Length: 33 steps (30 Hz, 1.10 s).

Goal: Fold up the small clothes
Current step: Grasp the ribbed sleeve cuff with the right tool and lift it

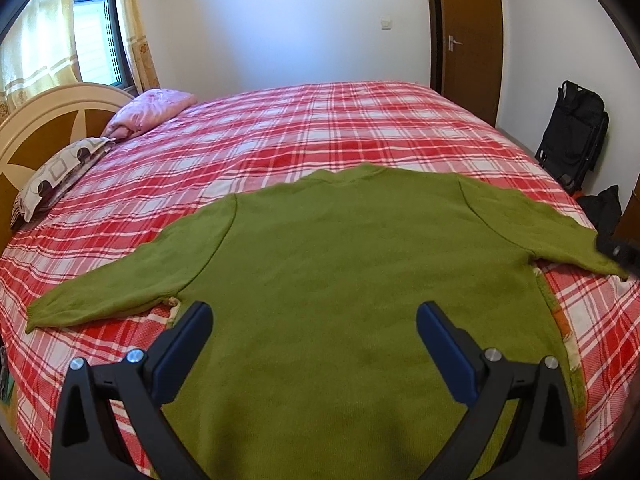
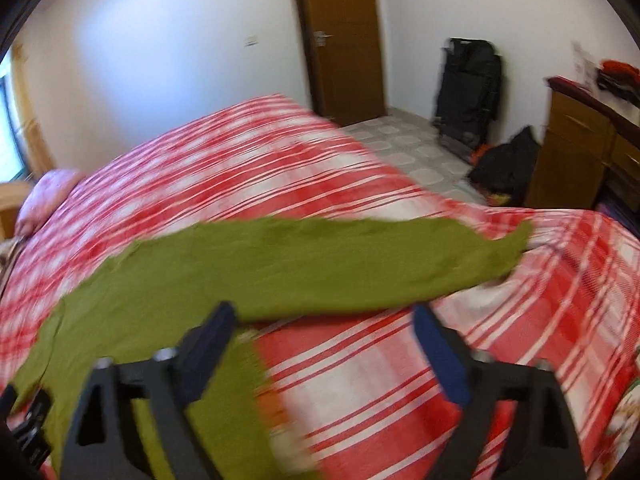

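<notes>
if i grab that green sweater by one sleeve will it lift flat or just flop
The green sweater is probably floppy: soft knit lying limp on the plaid bedspread. Lifting one sleeve would likely leave the body dragging. It looks light and unlikely to slip.

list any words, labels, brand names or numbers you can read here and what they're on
None can be read.
Green sweater: plain knit, no label showing.
Plaid bedspread: pattern only.
Patterned pillow: shapes, no letters.
Things on the wooden dresser: too blurred to tell.
</notes>
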Tool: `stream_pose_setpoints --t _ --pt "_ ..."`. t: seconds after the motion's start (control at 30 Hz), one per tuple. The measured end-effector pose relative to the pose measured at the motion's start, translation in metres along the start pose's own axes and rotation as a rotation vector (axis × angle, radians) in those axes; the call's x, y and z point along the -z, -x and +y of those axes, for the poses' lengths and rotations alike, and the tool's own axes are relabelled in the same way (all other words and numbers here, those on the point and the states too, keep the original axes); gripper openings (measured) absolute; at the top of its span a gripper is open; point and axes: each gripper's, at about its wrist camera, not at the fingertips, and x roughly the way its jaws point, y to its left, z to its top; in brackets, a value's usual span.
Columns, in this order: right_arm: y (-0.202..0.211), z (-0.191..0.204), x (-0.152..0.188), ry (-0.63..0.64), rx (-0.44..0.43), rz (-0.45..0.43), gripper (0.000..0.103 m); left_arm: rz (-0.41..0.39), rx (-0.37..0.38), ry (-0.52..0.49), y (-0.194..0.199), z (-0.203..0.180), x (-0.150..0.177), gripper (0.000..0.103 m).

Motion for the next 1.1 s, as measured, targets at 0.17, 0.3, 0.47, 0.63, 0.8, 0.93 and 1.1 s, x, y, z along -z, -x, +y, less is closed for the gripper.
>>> stream_pose_setpoints --t 0.17,0.3,0.47,0.63,0.8,0.93,1.1 --pt "-0.032 -0.099 -0.042 -0.159 0.176 0.001 0.071 -0.018 -0.013 0.007 -0.008 0.008 -0.001 0.103" --pt "-0.083 -0.166 -0.066 -0.203 0.317 0.091 0.070 0.009 -0.016 0.037 -0.021 0.015 -0.004 0.103" --pt "-0.129 -0.193 -0.066 -0.262 0.328 0.214 0.062 0.029 -0.031 0.038 -0.029 0.017 -0.006 0.103" --pt "-0.159 -0.196 -0.063 -0.280 0.278 0.305 0.033 0.065 -0.035 0.025 -0.038 0.015 -0.005 0.103" --pt "-0.168 -0.201 -0.054 -0.304 0.282 0.322 0.014 0.081 -0.032 0.028 -0.042 0.015 -0.004 0.103" --pt "-0.165 -0.205 -0.053 -0.335 0.243 0.306 0.010 0.084 -0.034 0.030 -0.042 0.017 -0.002 0.103" --pt "-0.117 -0.193 -0.069 -0.330 0.169 0.153 0.009 0.069 -0.029 0.049 -0.037 0.026 -0.003 0.103"
